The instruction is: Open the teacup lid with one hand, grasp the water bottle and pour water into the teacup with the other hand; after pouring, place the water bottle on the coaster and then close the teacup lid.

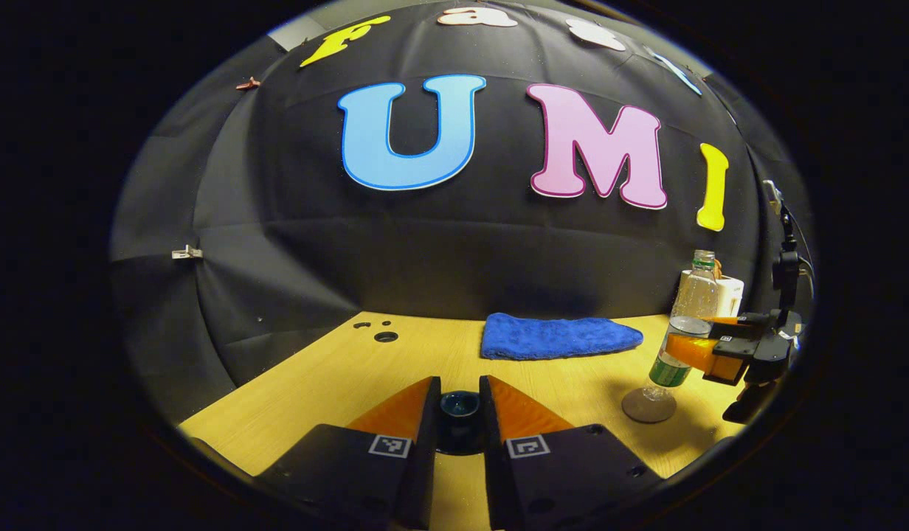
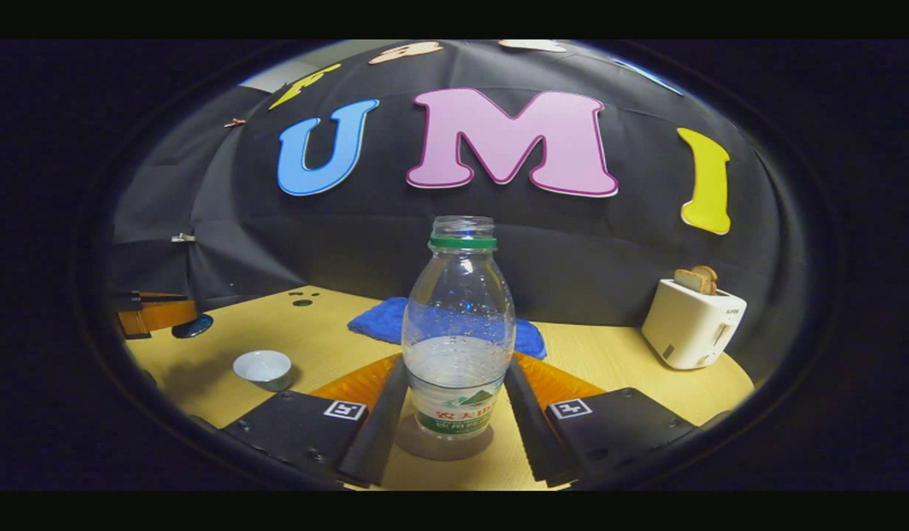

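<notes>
Right gripper view: capless, part-full water bottle (image 2: pixel 458 332) stands on coaster (image 2: pixel 443 446).

My left claw (image 1: pixel 460 413) sits low at the bottom centre of the left gripper view, its two fingers level and narrowly parted, a small dark lid (image 1: pixel 460 405) gripped between them. My right claw (image 2: pixel 454 402) lies at the bottom centre of the right gripper view, fingers closed against both sides of the water bottle (image 2: pixel 458 324). At the right edge of the left gripper view, it reaches in from the right.
</notes>
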`<state>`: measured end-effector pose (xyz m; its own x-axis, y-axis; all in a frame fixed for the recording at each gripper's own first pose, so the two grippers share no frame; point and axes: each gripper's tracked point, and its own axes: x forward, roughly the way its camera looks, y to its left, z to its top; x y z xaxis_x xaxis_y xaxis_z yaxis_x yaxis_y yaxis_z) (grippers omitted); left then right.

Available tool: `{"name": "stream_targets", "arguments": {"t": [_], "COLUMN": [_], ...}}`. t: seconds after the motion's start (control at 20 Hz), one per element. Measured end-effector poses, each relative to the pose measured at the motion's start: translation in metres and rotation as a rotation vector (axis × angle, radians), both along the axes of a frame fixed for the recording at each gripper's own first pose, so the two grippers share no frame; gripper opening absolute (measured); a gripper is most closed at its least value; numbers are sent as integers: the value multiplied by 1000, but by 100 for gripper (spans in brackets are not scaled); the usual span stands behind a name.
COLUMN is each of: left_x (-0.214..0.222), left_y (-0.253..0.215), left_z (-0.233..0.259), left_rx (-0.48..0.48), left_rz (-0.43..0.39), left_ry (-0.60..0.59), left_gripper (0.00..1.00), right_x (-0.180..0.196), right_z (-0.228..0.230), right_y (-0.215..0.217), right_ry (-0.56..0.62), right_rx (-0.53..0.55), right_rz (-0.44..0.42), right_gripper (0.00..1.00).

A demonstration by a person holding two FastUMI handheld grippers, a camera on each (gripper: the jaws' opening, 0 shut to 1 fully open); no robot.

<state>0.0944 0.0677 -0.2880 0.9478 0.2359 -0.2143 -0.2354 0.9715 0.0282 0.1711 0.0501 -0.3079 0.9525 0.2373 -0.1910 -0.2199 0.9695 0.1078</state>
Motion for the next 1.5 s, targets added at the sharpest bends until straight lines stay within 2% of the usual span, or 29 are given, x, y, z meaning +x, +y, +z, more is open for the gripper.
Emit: {"name": "stream_targets", "arguments": {"t": [0.1,0.15,0.2,0.4,0.45,0.7,0.75,0.8,0.9,1.0,1.3,1.35,1.4,1.5], "left_x": [3,5,6,9,9,11,12,14,19,23,42,44,48,54], "left_y": [-3,-4,-4,-5,-5,-8,-9,-12,-17,-23,-43,-44,-46,-48], "left_z": [-3,-5,-5,-7,-8,-8,-8,-7,-7,-7,-18,-21,-24,-33], "left_rx": [-4,-5,-4,-1,0,2,1,-1,-4,-2,-2,-1,0,-7], "left_rz": [-6,-9,-10,-15,-14,-17,-21,-26,-36,-49,-90,-95,-98,-98], "left_ry": [2,5,6,10,11,13,14,12,9,4,10,12,16,27], "left_gripper": [29,33,29,36,33,33,33,29,29,33,32,29,33,33], "right_x": [0,0,0,-2,-2,-7,-8,-9,-10,-11,-27,-31,-36,-47], "right_z": [-3,-5,-7,-15,-16,-19,-21,-23,-25,-29,-35,-37,-39,-42], "right_y": [2,3,3,7,6,9,10,9,8,7,4,3,2,-1], "right_ry": [11,16,22,46,51,68,73,78,90,104,133,142,152,168], "right_rx": [12,16,15,16,19,27,27,29,46,53,87,95,103,118], "right_rz": [4,5,5,11,9,22,22,22,19,14,33,36,36,31], "right_gripper": [75,75,75,75,75,81,87,89,93,94,94,94,94,94]}}
